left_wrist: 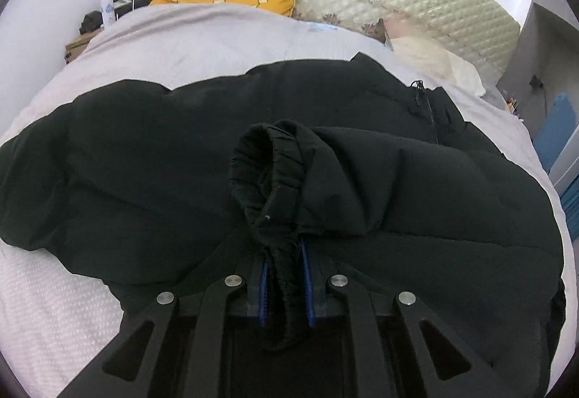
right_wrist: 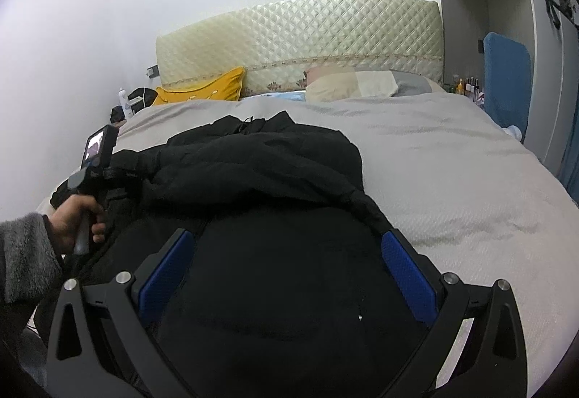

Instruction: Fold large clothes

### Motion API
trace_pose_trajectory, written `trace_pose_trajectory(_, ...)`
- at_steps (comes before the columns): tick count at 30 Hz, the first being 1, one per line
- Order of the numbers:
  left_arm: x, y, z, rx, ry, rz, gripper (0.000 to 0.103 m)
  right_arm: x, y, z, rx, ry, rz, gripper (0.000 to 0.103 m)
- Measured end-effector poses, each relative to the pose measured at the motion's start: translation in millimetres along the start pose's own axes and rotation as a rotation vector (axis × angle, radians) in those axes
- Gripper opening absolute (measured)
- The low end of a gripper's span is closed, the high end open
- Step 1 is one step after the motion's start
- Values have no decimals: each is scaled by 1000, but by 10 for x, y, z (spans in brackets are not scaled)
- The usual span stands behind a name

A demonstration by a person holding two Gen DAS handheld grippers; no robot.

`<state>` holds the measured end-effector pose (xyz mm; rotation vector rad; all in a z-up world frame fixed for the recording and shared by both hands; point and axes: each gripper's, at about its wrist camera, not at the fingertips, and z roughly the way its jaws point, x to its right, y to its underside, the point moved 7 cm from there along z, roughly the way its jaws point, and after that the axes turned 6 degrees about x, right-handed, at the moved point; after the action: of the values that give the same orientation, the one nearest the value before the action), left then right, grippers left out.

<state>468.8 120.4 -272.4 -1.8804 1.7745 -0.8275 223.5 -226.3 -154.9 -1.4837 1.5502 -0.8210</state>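
Left gripper: jaws nearly closed, blue pads pinching the black elastic cuff of a sleeve. Cuff fabric runs down between the pads and hangs below them; the cuff opening stands just ahead of the jaws, ring-shaped, facing the camera. Sleeve runs off ahead and right of the jaws, lying on top of the jacket body.

Black jacket spread on the bed, filling the space ahead of and to both sides of the left jaws. Zipper with collar far ahead-right. Grey-white bed cover shows beyond the jacket and to the lower left of the jaws.

Right gripper: jaws wide open, blue pads well apart, nothing clamped. Jacket lies between and ahead of the jaws, bunched in folds further ahead; whether the pads touch the fabric, cannot tell. Right of the right jaws bare bed cover.

Left hand in grey fuzzy sleeve seen ahead-left of the right jaws, gripping the handle of the other tool, over the jacket's left edge.

Far ahead: yellow pillow, cream pillow, quilted headboard. White bottle far ahead-left beside the bed.
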Motion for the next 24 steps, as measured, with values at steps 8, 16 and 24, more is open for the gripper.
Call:
trace_pose_trajectory(8, -97, -46, -239, -14, -10, -27, 42, 27, -25, 6, 9, 6, 3, 103)
trace_pose_trajectory(16, -831, -205, -796, 56, -61, -117, 73, -37, -17, -49, 26, 11, -21, 103)
trace_pose_trajectory(24, -2140, -192, -1267, 108, -67, -354, 85, -147, 23, -71, 27, 15, -54, 103)
